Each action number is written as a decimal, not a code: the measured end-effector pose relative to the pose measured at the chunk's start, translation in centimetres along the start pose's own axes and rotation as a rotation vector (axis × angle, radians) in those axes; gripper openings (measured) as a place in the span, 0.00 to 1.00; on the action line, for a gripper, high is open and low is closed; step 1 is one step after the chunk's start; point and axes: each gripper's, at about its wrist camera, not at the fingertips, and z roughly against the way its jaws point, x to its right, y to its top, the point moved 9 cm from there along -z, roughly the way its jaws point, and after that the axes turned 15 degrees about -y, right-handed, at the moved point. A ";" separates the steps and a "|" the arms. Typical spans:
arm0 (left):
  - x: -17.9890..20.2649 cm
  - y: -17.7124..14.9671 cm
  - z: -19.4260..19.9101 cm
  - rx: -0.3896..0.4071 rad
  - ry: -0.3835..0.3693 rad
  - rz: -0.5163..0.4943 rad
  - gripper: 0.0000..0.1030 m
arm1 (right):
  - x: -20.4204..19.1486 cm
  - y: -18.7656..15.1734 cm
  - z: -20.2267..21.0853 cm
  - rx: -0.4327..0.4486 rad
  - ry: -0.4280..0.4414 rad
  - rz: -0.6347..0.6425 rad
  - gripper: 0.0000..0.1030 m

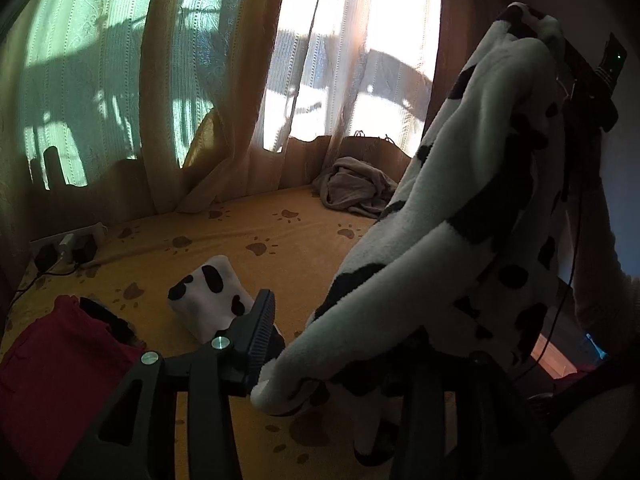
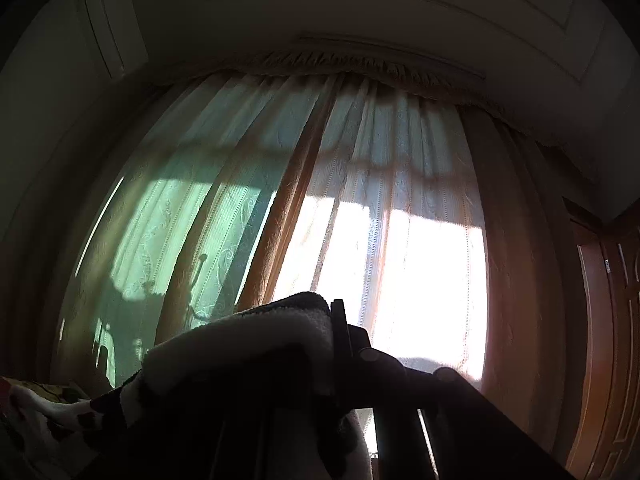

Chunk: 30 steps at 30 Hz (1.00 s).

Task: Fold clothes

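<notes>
Holding cow-print fleece [image 1: 460, 216] aloft, both grippers, left gripper [image 1: 340, 344] and right gripper [image 2: 320, 344], clamp it

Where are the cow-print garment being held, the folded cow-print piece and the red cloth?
cow-print garment [image 1: 460, 208]: left wrist view, its white middle.
folded cow-print piece [image 1: 208, 292]: left wrist view, its top.
red cloth [image 1: 52, 376]: left wrist view, its middle.

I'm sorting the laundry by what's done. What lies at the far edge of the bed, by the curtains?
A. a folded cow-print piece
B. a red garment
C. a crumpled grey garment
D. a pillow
C: the grey garment lies bunched up at the curtains, unfolded.
</notes>
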 end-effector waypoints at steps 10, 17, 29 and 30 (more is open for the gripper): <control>6.5 -3.0 -2.6 -0.055 -0.078 -0.146 0.61 | -1.7 0.0 1.0 -0.013 -0.001 0.050 0.08; 10.7 -1.4 -2.5 -0.026 -0.038 -0.188 0.74 | -3.1 0.4 0.5 -0.011 0.017 0.074 0.08; 4.6 5.8 -0.2 0.202 0.185 -0.083 0.13 | 0.1 0.0 0.4 -0.021 -0.036 0.022 0.08; 4.2 7.2 1.5 0.257 0.210 -0.079 0.13 | 1.0 -0.4 0.3 -0.029 -0.053 0.009 0.08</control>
